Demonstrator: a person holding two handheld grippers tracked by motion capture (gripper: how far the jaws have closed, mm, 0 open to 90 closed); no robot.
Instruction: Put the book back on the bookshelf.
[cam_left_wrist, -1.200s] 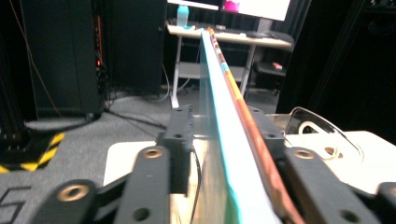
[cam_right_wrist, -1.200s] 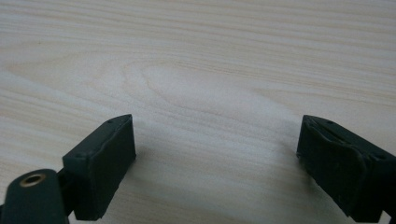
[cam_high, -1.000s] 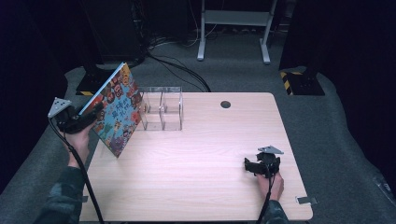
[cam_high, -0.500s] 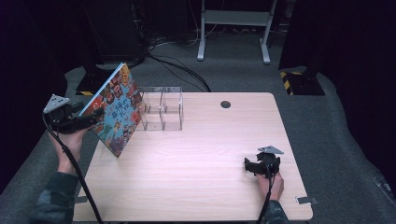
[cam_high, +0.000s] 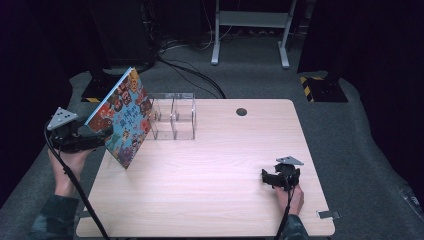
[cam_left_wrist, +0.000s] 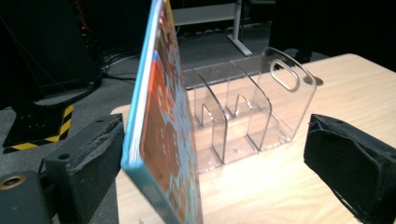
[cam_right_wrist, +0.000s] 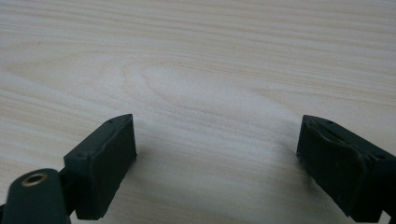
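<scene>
The left gripper (cam_high: 102, 134) has just been opening its jaws; the colourful picture book (cam_high: 124, 118) stands between them, close to one pad and apparently no longer clamped. The book leans tilted at the left edge of the wooden table (cam_high: 215, 200), against the clear acrylic file rack (cam_high: 172, 116). The right gripper (cam_high: 266, 177) rests on the table near its right edge, jaws apart and holding nothing

A dim lab or studio: a lone wooden tabletop (cam_high: 215, 165), floor cables (cam_high: 192, 75), hazard-striped stand bases (cam_high: 320, 87).
</scene>
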